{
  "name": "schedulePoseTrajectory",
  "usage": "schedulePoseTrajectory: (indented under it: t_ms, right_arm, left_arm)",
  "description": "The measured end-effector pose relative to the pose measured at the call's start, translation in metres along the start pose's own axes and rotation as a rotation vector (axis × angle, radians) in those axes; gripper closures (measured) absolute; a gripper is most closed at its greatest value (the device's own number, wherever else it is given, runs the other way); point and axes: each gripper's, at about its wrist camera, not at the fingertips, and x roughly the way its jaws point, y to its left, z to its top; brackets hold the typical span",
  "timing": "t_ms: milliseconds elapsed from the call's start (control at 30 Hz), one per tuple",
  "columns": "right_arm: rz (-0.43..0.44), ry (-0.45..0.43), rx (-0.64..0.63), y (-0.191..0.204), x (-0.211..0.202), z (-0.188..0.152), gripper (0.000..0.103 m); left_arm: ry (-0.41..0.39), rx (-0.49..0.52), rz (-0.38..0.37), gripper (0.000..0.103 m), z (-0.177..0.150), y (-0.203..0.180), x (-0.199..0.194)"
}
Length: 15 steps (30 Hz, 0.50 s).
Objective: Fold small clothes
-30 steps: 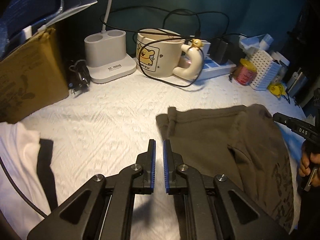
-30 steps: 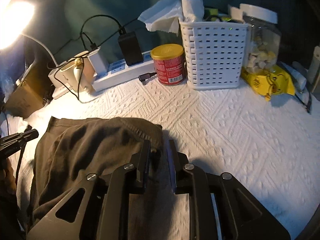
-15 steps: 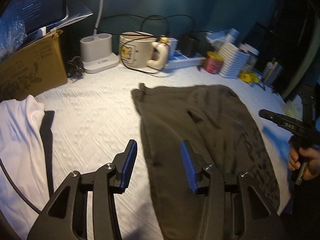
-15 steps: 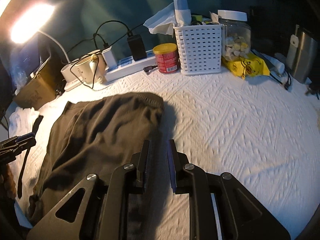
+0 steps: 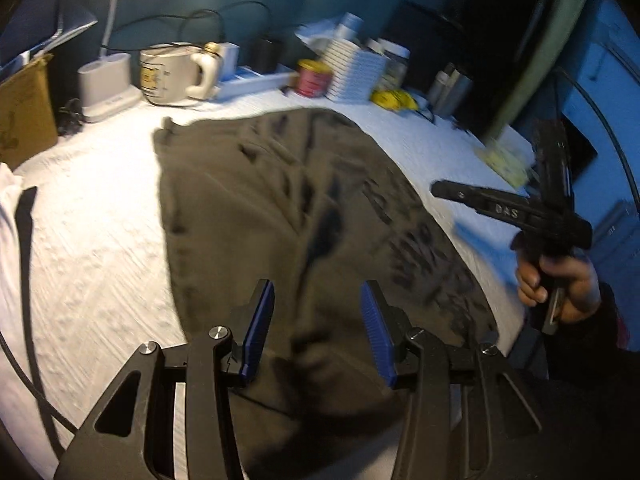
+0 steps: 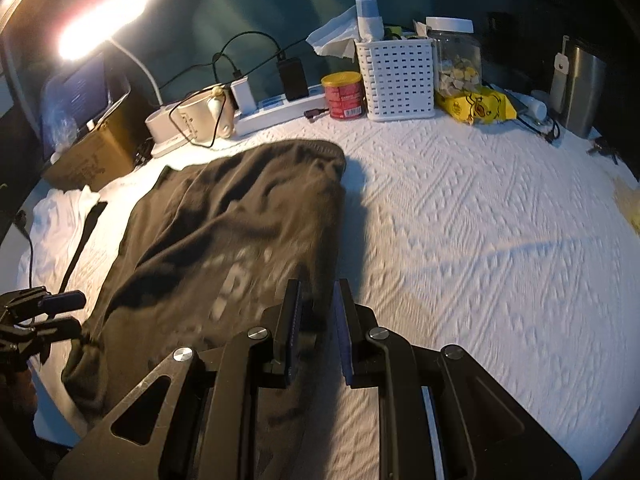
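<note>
A dark olive garment point(image 5: 260, 200) with a faded print lies spread flat on the white textured table cover point(image 5: 100, 240). My left gripper point(image 5: 316, 286) hovers over the garment's near end, its blue pads wide apart and nothing between them. My right gripper point(image 6: 318, 284) hangs over the garment's point(image 6: 240, 216) right edge, jaws only a narrow gap apart, with no cloth pinched. A hand holds the right gripper point(image 5: 436, 191) above the table at the right of the left wrist view. The left gripper point(image 6: 80, 313) shows at the left edge of the right wrist view.
A white garment point(image 5: 8, 220) with a black strap lies at the left. Along the back stand a cardboard box point(image 5: 22, 112), a mug point(image 5: 172, 74), a power strip point(image 6: 280, 110), a red can point(image 6: 344, 96), a white basket point(image 6: 396, 80), a yellow bag point(image 6: 476, 106) and a steel container point(image 6: 580, 88). A lamp point(image 6: 100, 28) glares.
My left gripper went from shut to open beside the garment's far left corner. Both grippers drew back toward the garment's near end, so more of it shows.
</note>
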Motion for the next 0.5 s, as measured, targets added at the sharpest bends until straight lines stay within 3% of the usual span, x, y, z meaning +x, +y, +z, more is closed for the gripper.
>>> schedulePoseTrajectory:
  t_ms: [233, 500]
  right_arm:
    - [0.004, -0.004, 0.012, 0.000, -0.015, -0.024, 0.085]
    - [0.051, 0.007, -0.005, 0.007, -0.023, -0.046, 0.085]
  left_arm:
    - [0.102, 0.039, -0.004, 0.058, -0.029, -0.012, 0.009]
    - [0.156, 0.024, 0.020, 0.058, -0.057, -0.006, -0.011]
